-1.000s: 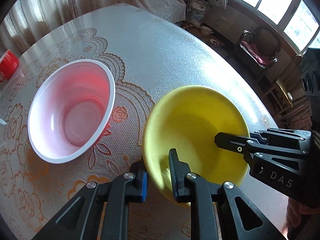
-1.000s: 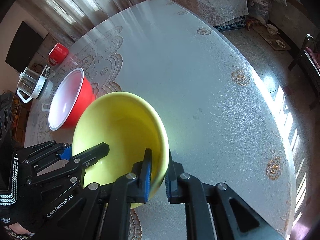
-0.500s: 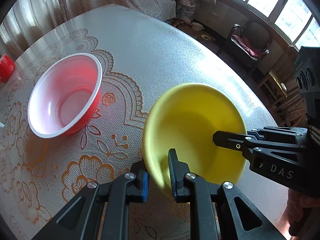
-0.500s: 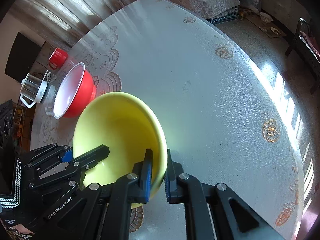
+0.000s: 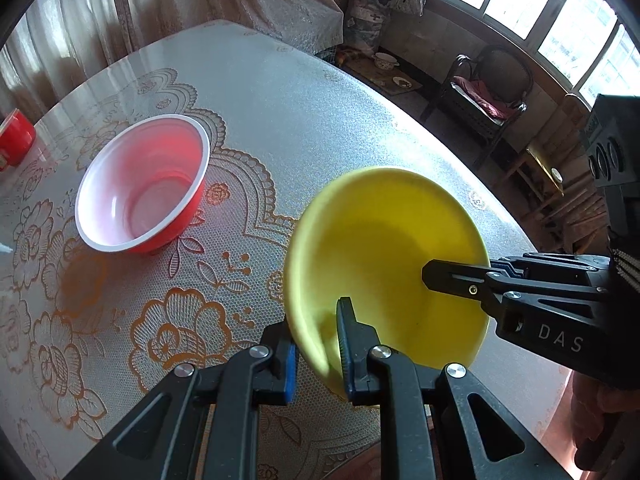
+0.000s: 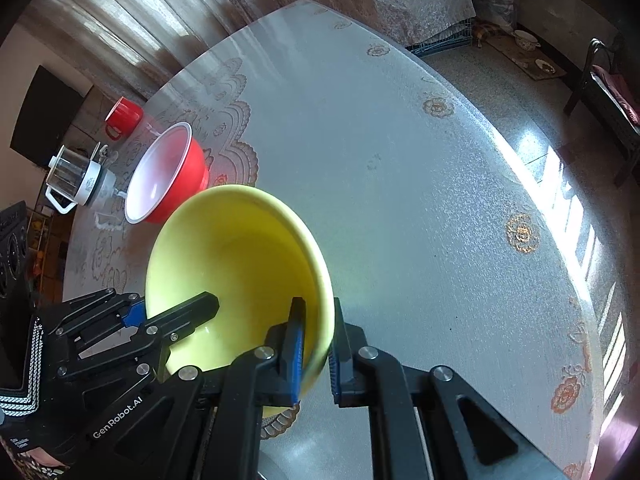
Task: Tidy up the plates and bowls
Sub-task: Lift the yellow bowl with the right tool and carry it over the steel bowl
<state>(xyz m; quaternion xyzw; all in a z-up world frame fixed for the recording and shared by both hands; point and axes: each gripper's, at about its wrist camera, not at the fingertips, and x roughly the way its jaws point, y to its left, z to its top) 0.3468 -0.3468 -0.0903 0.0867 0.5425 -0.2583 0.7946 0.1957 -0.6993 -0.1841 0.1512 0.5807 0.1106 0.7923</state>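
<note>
Left wrist view: left gripper (image 5: 316,344) has its jaws clamped on the near rim of the yellow bowl (image 5: 384,248), one blue pad outside the wall, the other inside. The bowl sits at centre-right, tilted, with its mouth facing the camera. Whether it clears the surface (image 5: 320,120) cannot be told. Right gripper (image 5: 492,280) comes in from 3 o'clock, one finger reaching inside the bowl – its jaws pinch the rim on that side. Red bowl (image 5: 144,184), white inside, stands upright on the surface at 10 o'clock, apart from the yellow bowl. A red cup (image 5: 14,140) is at the 9 o'clock edge, a chair (image 5: 488,92) on the floor at 2 o'clock.

Right wrist view: right gripper (image 6: 318,340) jaws are closed on the yellow bowl (image 6: 240,256) rim, wall squeezed between the blue pads. Left gripper (image 6: 160,316) enters from 8 o'clock, one finger inside the bowl, gripping the opposite rim – held by a gloved hand (image 6: 20,400). Red bowl (image 6: 168,172) lies just beyond the yellow one at 10 o'clock, with red cup (image 6: 124,114) and a clear jug (image 6: 74,178) farther out that way.
</note>
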